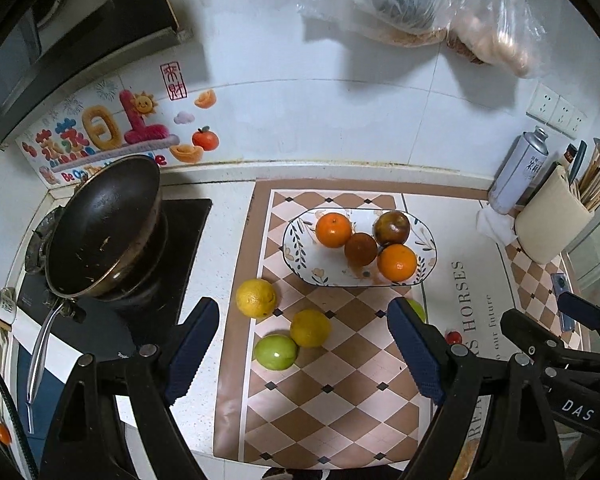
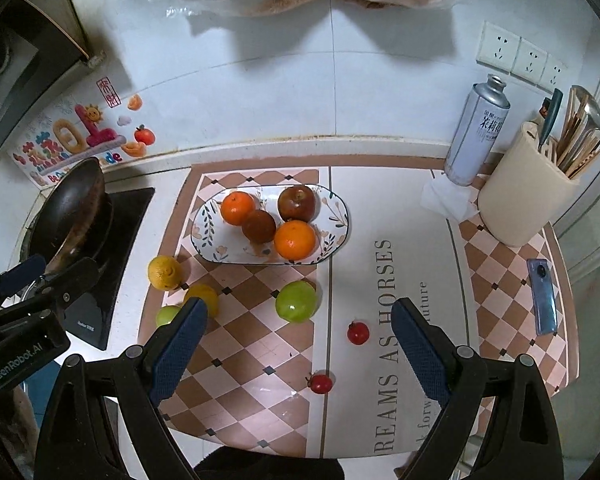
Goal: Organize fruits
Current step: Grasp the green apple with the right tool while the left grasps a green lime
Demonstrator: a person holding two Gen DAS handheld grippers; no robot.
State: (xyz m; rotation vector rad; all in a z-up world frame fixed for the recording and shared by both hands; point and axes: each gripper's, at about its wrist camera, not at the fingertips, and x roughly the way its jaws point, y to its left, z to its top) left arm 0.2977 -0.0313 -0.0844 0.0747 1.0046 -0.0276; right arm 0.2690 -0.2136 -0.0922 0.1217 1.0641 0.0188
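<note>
A white speckled countertop [image 2: 156, 184] runs under a glossy tiled wall, and most of it is covered by a smooth mat [image 2: 260, 344] printed in brown, pink and cream diamonds with a pale lettered panel. At the left edge a round, dark, well-used frying pan [image 1: 100, 232] with a thin metal handle sits tilted on a black glass hob [image 1: 180, 240]. Toward the back of the mat lies an oval ceramic plate [image 2: 208, 236] with a dark rim and painted leaves; it holds four round fruits touching one another: two bright dimpled oranges [image 2: 295, 239], a dull red-brown apple [image 2: 298, 203] and a darker brown fruit [image 2: 259, 225] between them. Loose on the mat in front of the plate are two matte yellow lemons [image 1: 256, 298], a shiny green apple [image 2: 296, 301] near the mat's middle, a second green apple [image 1: 275, 352] touching one lemon, and two small glossy red fruits [image 2: 358, 333] on the lettered panel. At the right stand a cream utensil holder [image 2: 520, 196], a cylindrical metal can [image 2: 476, 132] and a flat blue phone [image 2: 543, 296]. The left gripper [image 1: 304, 348] and the right gripper [image 2: 300, 344] both hang above the mat with their ribbed blue pads spread wide, holding nothing.
</note>
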